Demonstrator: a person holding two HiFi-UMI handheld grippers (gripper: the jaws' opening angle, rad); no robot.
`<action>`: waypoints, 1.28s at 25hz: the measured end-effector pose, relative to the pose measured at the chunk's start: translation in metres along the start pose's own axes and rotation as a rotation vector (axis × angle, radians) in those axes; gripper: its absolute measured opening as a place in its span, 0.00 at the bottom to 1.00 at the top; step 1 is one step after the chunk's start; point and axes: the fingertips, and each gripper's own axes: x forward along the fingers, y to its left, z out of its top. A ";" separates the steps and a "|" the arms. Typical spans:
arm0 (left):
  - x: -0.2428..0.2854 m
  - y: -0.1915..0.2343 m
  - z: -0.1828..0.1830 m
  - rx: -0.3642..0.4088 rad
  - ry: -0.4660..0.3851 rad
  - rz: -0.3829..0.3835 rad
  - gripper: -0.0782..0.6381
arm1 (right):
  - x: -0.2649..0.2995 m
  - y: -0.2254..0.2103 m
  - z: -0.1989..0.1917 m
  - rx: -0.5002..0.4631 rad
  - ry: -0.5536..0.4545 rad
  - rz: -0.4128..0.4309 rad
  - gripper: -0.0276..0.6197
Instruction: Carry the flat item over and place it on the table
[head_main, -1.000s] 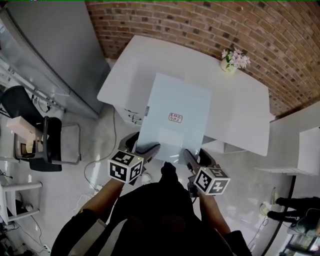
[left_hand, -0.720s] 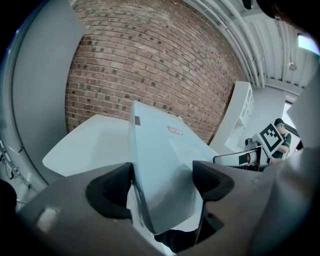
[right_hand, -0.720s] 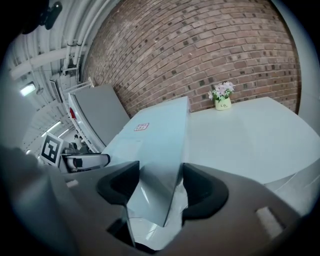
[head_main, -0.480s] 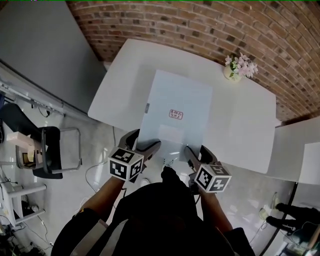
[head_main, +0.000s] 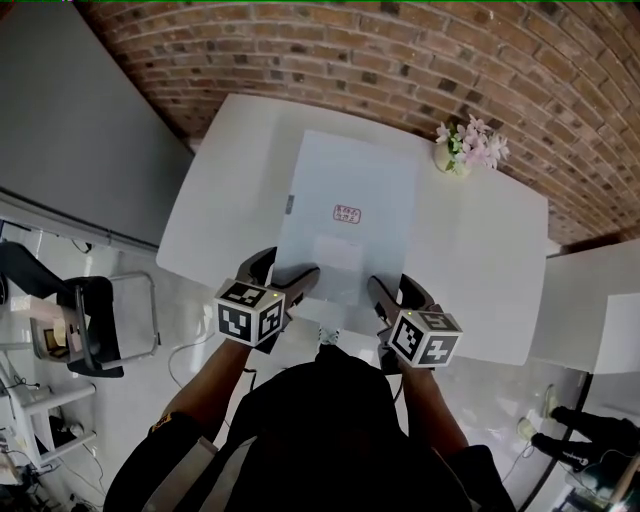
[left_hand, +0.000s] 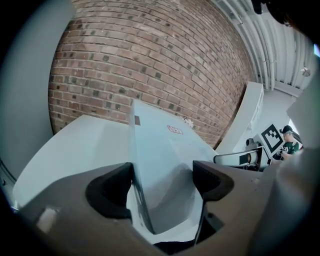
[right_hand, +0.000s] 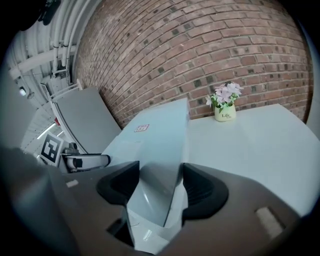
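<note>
1. Left gripper (head_main: 282, 276): the jaws are partly closed and clamp the near left edge of the flat item (head_main: 345, 215), with a pad (left_hand: 111, 191) bearing on each side.

2. Flat item: a pale, rigid-looking panel with a small red label. It extends out over the white table (head_main: 490, 270). Its near edge, where both grippers hold it, projects beyond the table's near rim. No view shows whether its underside is touching the tabletop.

3. Right gripper (head_main: 398, 294): the jaws are closed to a narrow gap and clamp the near right edge of the panel.

4. Flower pot (head_main: 452, 153): it stands on the table just beside the panel's far right corner.

Hazards from this position:
- If both grippers release while the near edge overhangs, the panel is likely to tip or slide off towards the person.
- If the panel is pushed forward or swung to the right, its corner could strike the pot (a light object, probably easy to topple).
- If one gripper opens before the other, the panel may twist about the remaining grip.
</note>
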 end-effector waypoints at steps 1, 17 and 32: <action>0.008 0.002 0.004 -0.006 0.002 0.000 0.66 | 0.005 -0.005 0.006 0.000 0.003 -0.002 0.47; 0.117 0.027 0.038 -0.050 0.072 -0.028 0.66 | 0.075 -0.077 0.055 0.058 0.043 -0.041 0.47; 0.186 0.045 0.041 -0.081 0.125 -0.047 0.67 | 0.122 -0.124 0.067 0.105 0.088 -0.082 0.47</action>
